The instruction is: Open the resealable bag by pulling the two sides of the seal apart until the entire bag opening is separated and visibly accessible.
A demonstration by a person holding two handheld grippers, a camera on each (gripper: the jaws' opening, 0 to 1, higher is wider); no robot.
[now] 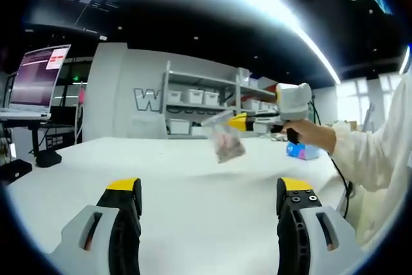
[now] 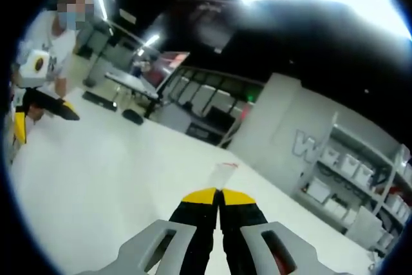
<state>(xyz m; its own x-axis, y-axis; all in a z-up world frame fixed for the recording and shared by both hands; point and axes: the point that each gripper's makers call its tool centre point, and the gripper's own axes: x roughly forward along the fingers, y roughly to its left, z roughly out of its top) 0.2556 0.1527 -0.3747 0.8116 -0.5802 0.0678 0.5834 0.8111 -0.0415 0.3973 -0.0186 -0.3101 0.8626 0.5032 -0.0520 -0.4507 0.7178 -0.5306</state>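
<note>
Left gripper view: left tool (image 1: 209, 201) spread wide, empty, low over white desk (image 1: 174, 178). Right tool (image 1: 239, 121) seen across, pinching resealable bag (image 1: 228, 144) by upper edge, bag hanging clear of desk, likely presented for second grip.

Right gripper view: right tool (image 2: 219, 196) pressed together on bag (image 2: 223, 173) edge. Seal state indiscernible. Opening judged not begun.
</note>
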